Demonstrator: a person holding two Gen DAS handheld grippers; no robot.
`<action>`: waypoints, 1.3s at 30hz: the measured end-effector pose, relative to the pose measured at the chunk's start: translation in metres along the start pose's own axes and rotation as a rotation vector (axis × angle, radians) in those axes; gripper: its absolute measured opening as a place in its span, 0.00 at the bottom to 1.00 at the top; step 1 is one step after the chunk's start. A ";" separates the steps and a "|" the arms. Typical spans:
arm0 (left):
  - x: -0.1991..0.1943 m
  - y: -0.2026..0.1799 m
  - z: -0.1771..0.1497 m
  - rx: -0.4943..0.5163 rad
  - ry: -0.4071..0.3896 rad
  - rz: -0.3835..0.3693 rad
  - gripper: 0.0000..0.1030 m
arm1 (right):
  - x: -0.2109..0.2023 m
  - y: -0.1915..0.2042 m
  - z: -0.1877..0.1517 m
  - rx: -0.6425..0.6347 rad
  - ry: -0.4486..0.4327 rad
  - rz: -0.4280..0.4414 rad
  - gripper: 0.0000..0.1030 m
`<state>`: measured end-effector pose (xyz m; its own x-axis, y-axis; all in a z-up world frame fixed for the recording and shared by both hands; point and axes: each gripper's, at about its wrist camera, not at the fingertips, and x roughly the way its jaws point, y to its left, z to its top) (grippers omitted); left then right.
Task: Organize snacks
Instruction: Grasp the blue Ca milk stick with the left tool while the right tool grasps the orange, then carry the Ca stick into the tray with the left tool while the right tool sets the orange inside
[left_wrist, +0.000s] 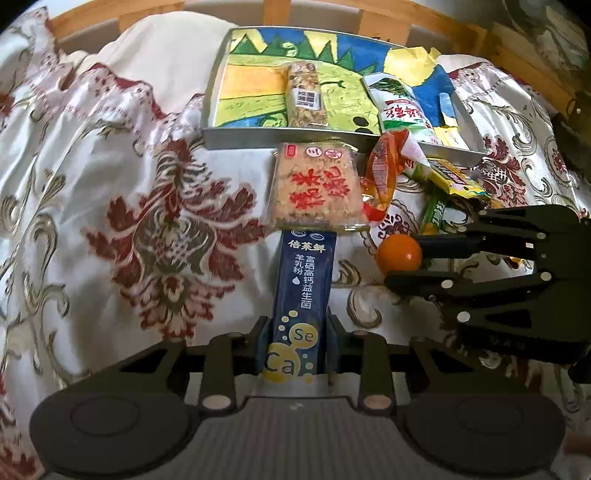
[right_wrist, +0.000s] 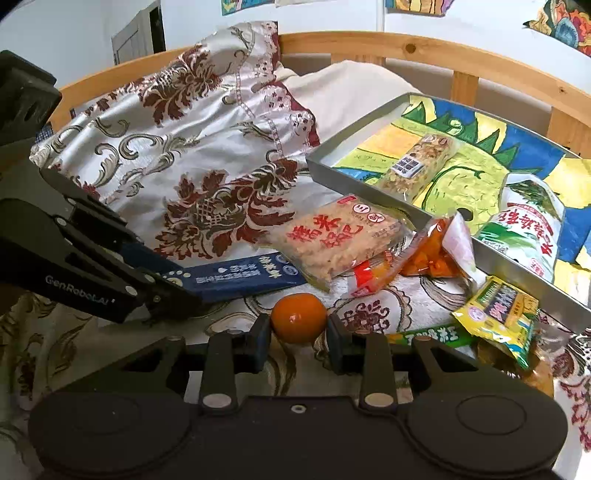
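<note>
Already in hand: one sachet, one orange, tray straight ahead

Item 1. Blue sachet (left_wrist: 301, 295): a long, flat stick pack pinched at its near end by the left gripper (left_wrist: 296, 345), both pads pressed against its edges. Its long axis runs straight out along the fingers, the far end pointing at the grey tray (left_wrist: 258, 137) and just overlapping the near edge of the rice-cracker pack (left_wrist: 316, 186).

Item 2. Small orange (right_wrist: 298, 317): round, no long axis to speak of, sitting between the pads of the right gripper (right_wrist: 298, 334); the jaws are closed to its sides and appear to be touching it, though whether it is lifted off the bedspread (left_wrist: 129, 206) I cannot tell.

Item 3. Tray: lies on the bed beyond both grippers, ahead of the left one and ahead-right of the right one. It already carries a nut bar (left_wrist: 303, 94) and a green-white packet (left_wrist: 400, 110).

Item 4. Loose wrappers: an orange bag (right_wrist: 428, 251) and a yellow packet (right_wrist: 498, 310) lie near the tray's front wall, nearer the right gripper.

Judgement: the left load is lined up lengthwise for a forward carry over the cracker pack.
</note>
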<state>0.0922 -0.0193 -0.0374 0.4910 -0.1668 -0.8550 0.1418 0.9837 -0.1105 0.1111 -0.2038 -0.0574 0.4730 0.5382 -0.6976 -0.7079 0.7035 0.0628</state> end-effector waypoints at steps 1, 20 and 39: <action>-0.003 0.000 -0.001 -0.012 0.006 0.005 0.33 | -0.003 0.000 -0.001 0.002 -0.005 0.002 0.33; -0.053 -0.012 0.001 -0.100 -0.079 0.051 0.33 | -0.044 -0.002 -0.006 0.024 -0.106 0.012 0.34; -0.022 -0.062 0.136 -0.049 -0.401 0.049 0.33 | -0.076 -0.089 0.011 0.121 -0.248 -0.226 0.34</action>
<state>0.1890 -0.0860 0.0576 0.7939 -0.1235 -0.5954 0.0741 0.9915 -0.1070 0.1441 -0.3022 -0.0019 0.7340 0.4482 -0.5102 -0.5105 0.8596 0.0207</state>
